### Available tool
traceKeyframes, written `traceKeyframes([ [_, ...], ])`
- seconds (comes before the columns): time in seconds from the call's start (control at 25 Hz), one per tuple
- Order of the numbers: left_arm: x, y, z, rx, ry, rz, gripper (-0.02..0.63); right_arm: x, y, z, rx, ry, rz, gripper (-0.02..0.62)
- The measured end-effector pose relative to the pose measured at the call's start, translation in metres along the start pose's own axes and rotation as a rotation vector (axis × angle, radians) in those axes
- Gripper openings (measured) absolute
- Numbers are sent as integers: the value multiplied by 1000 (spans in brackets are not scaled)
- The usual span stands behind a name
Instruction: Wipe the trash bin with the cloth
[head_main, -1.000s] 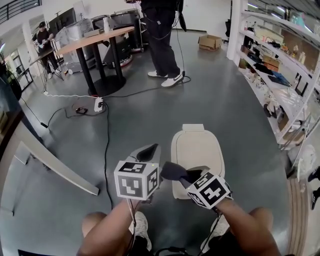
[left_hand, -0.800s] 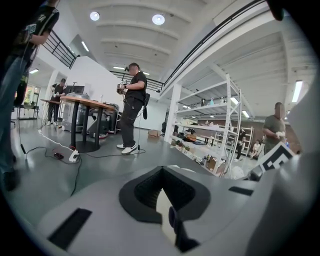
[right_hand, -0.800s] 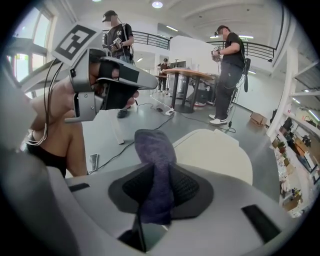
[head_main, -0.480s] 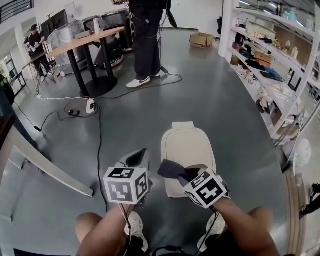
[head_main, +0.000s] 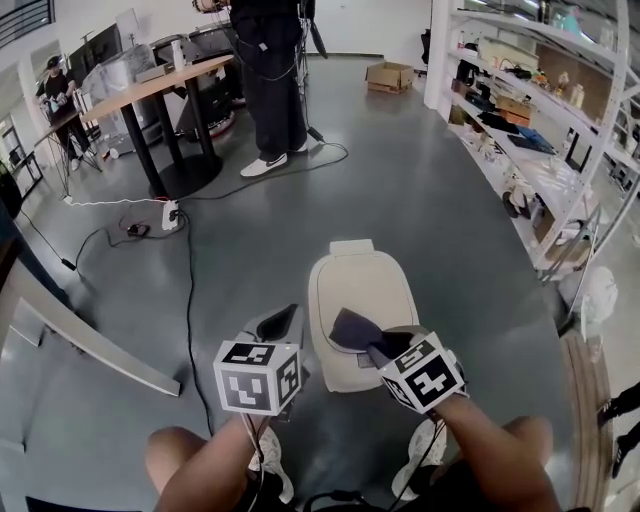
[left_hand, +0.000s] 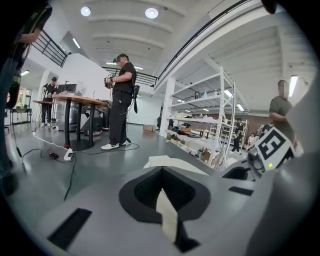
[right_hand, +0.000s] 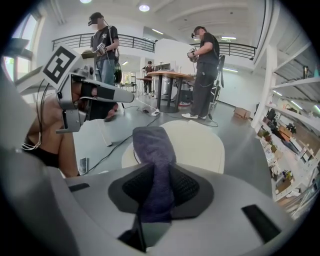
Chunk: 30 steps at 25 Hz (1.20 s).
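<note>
Right gripper view showed the right gripper (right_hand: 156, 176) w/ jaws pinching the dark cloth (right_hand: 153, 144), its free end over the near edge of the cream trash bin (right_hand: 202, 145). Left gripper (left_hand: 163, 194) hovered just left of the bin, jaws pressed together w/ nothing between; bin stood on the grey floor (head_main: 420, 200).

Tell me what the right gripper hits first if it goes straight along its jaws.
Likely the trash bin, on its cream lid. The cloth clamped in the right gripper sticks out ahead, so it would touch first. The gap between cloth and lid is unclear.
</note>
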<state>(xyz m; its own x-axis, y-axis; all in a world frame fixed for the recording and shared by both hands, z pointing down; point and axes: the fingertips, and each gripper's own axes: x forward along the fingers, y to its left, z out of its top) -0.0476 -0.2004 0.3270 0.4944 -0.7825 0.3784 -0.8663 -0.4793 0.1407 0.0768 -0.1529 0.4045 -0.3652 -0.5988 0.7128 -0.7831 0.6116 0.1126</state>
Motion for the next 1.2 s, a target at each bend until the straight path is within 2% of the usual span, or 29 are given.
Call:
traceKeyframes([
  [0.8,-11,-46,-9,16,-5,-62,-2,-28,-56,-42,193,-60,-165,94],
  [1.2,-27,-60,-16,16,-15,-74,-3,-44,-62,-59,294,-127,-211,94],
])
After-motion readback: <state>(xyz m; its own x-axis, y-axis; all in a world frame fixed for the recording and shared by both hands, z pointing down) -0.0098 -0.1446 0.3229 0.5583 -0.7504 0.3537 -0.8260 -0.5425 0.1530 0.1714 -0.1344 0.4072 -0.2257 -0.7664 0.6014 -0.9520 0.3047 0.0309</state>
